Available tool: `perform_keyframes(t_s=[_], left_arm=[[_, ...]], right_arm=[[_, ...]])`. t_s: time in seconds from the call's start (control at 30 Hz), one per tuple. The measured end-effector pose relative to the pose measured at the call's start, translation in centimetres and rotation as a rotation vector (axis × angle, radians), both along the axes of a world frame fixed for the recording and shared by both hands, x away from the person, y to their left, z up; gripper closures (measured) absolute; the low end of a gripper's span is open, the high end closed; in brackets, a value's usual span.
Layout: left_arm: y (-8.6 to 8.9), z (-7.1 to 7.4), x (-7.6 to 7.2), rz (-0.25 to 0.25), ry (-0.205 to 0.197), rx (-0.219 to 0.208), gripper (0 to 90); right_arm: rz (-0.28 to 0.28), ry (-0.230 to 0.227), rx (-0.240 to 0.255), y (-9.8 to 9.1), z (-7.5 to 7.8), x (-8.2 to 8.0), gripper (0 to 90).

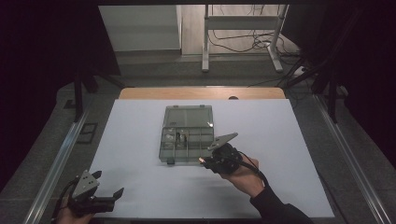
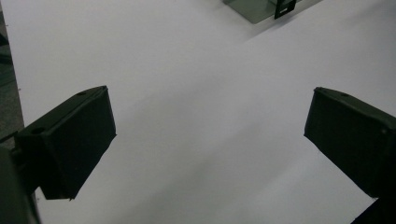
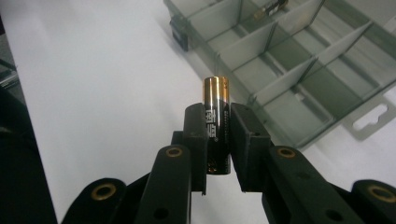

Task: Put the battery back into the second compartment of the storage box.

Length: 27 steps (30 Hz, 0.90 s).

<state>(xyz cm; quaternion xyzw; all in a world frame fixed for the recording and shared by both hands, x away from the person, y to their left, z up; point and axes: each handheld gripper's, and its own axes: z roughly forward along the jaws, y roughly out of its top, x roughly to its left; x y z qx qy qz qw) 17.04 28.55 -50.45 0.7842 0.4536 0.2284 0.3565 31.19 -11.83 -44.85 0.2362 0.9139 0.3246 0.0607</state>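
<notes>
White table sheet (image 1: 140,140) under dim light, dark curtains around, cables on the floor behind. Right gripper (image 3: 218,128) clamped on a black-and-gold battery (image 3: 216,119), gold end sticking up past the pads; white label characters on it, Chinese-looking, can't read them reliably. It sits just off the near right corner of the open clear compartment box (image 1: 187,135), one small item in a far cell. Left gripper (image 2: 210,135) at the near left edge, jaws wide apart, nothing between.
</notes>
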Motion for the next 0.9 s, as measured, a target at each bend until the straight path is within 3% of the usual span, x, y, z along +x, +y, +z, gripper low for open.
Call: perform_keyframes(t_s=[0.47,0.9], left_arm=[[0.0,0.0,0.0,-0.002,-0.002,0.001,2.2],[0.0,0.0,0.0,-0.005,-0.002,0.004,2.2]], right_arm=[[-0.023,0.004,0.006,1.8,0.7,2.5,77.3],[-0.024,-0.007,-0.018,4.3,1.7,4.6,77.3]])
